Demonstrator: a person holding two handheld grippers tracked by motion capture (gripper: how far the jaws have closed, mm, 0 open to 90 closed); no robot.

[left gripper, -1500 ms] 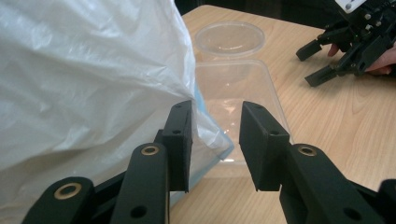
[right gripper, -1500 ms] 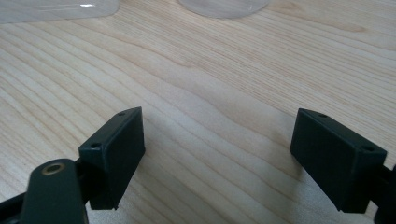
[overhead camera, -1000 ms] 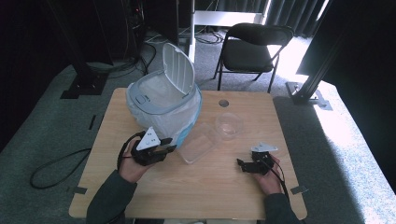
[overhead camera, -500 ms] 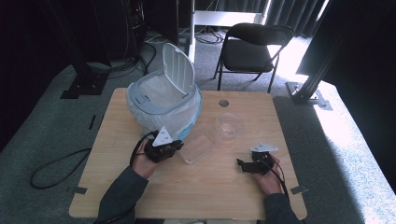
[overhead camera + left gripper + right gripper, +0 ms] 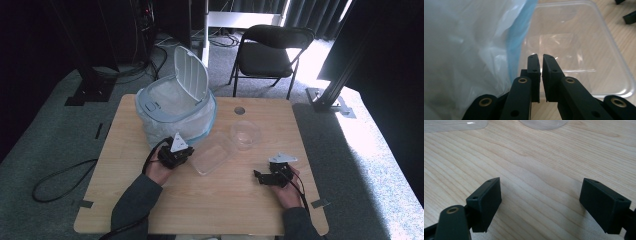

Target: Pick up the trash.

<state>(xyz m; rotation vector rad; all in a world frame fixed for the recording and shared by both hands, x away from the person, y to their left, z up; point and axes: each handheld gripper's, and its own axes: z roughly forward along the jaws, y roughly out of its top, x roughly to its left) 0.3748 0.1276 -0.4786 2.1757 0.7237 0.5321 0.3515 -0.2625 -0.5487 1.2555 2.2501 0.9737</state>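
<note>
Tongs first. The left gripper [image 5: 187, 156] is parked at the near-left end of the clear rectangular tub [image 5: 210, 159], squeezed in right beside the bagged bin. In the left gripper view its jaws have just been closing and are all but together, with only a thin slit between the pads [image 5: 534, 67]. The tips reach in over the tub's near rim. I honestly can't tell if any plastic is pinched in that slit; all I see through it is the clear tub [image 5: 579, 50] behind. The right gripper [image 5: 259, 177] sits low over the right side of the table, well apart from the tub, pointing left. In the right gripper view its jaws are spread wide, with nothing but bare wood between them [image 5: 540, 195].

Now the rest, big to small:

- The wooden table [image 5: 240, 210] is a light plank top with a small round hole near the far edge.
- A black folding chair [image 5: 272, 50] stands on the carpet behind the table.
- The bin [image 5: 175, 107] stands on the far-left part of the table. It's lined with a white bag with a blue edge [image 5: 516, 37], and its flip lid [image 5: 192, 75] stands open.
- The tub lies flat on the table around the middle, with its left end up against the bag.
- A round clear bowl [image 5: 245, 134] sits just beyond the tub's far-right corner. I can't tell if the two touch.
</note>
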